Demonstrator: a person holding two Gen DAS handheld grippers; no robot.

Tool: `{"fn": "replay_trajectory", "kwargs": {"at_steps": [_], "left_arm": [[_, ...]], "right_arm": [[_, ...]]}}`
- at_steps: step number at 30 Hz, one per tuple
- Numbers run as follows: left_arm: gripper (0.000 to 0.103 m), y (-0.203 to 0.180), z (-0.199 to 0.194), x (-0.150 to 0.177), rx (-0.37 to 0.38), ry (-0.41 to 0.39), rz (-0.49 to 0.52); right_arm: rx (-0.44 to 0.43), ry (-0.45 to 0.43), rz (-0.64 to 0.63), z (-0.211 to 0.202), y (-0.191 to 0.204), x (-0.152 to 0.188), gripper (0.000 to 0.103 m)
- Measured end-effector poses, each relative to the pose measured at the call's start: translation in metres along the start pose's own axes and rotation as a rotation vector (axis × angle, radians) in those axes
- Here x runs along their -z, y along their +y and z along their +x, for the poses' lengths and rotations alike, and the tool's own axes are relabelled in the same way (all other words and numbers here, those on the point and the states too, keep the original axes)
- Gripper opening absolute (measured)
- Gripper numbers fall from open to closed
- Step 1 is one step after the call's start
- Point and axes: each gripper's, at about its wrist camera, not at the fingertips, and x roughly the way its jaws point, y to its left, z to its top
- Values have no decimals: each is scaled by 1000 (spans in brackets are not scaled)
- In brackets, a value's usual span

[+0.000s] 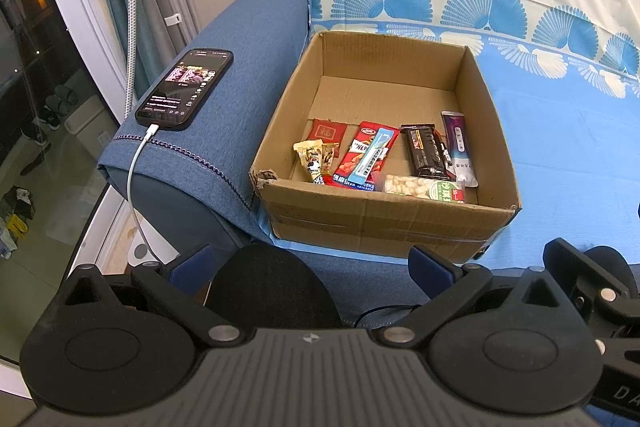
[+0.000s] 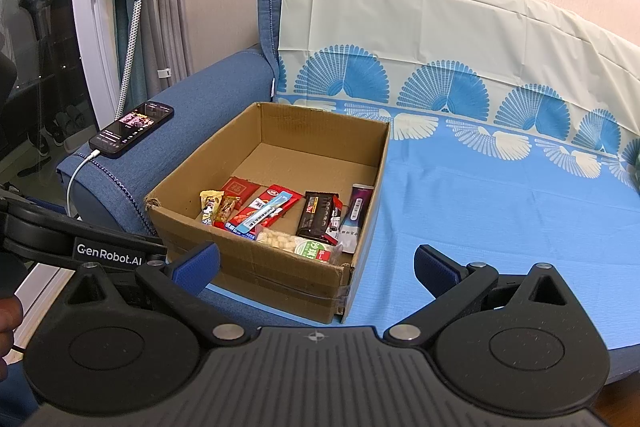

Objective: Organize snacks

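On the sofa seat: cardboard box (image 1: 376,215) sits on a blue cloth (image 1: 560,155), pushed against the blue armrest (image 1: 248,39).
Snacks: all inside the box, bunched along its near wall; back half of the box floor is bare.
Left to right: yellow candy wrapper (image 1: 310,157) over a red packet (image 1: 329,131); red snack bag (image 1: 360,155) with a light-blue stick pack (image 1: 372,155) lying on top; dark chocolate bar (image 1: 426,151); purple-white sachet (image 1: 460,147) against the right wall.
Near wall: clear nut pack with green label (image 1: 424,189) lies crosswise, touching the red bag and the chocolate bar.
Left gripper (image 1: 312,263): fingers spread wide, nothing between them; held low in front of the box, short of its near wall, snacks beyond and above the tips.
Right gripper (image 2: 316,267): fingers spread wide, empty; box's near right corner sits between the blue pads (image 2: 200,261), snacks beyond the tips, no contact.
Armrest: phone (image 1: 184,89), screen lit, white cable (image 1: 134,167) plugged in.
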Motion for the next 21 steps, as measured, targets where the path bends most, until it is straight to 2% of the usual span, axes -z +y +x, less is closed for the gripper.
{"fn": "replay_trajectory", "kwargs": {"at_steps": [21], "left_arm": [[103, -1, 0, 0, -18, 2, 7]], "right_arm": [[-3, 0, 0, 0, 1, 0, 102]]}}
